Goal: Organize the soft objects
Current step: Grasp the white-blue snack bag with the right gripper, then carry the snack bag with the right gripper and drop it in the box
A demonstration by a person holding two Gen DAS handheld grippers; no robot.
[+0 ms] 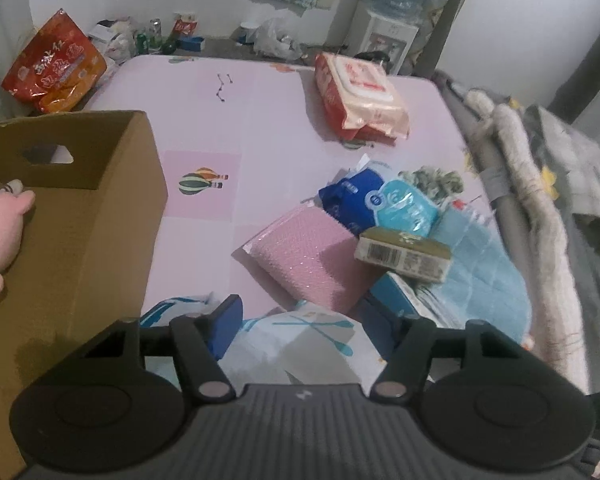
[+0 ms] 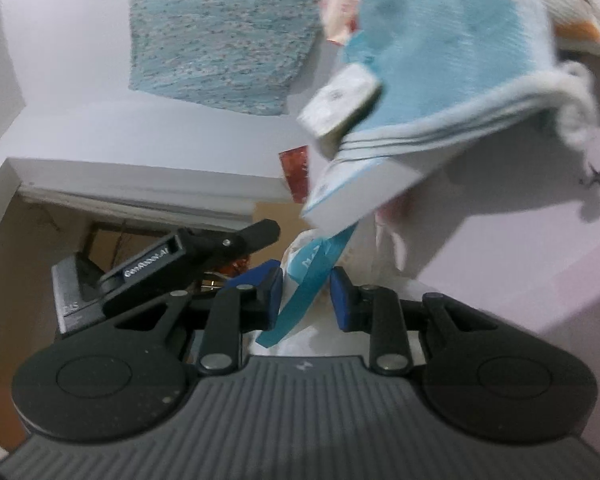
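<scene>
My left gripper (image 1: 306, 320) is shut on a white soft pack with teal print (image 1: 300, 344), held between its blue pads above the pink table (image 1: 228, 120). A cardboard box (image 1: 80, 208) stands at the left with a pink plush toy (image 1: 0, 224) in it. A pile lies to the right: a pink packet (image 1: 304, 256), blue tissue packs (image 1: 384, 204), a small carton (image 1: 404, 254) and a light blue towel (image 1: 480, 264). My right gripper (image 2: 306, 292) is shut on the same white and teal pack (image 2: 308, 276); the towel (image 2: 440, 48) shows above it.
A red-and-white wipes pack (image 1: 360, 96) lies at the far side of the table. An orange snack bag (image 1: 56, 64) stands beyond the far left corner. A blanket (image 1: 540, 200) hangs along the right edge. A water dispenser (image 1: 396, 20) stands at the wall.
</scene>
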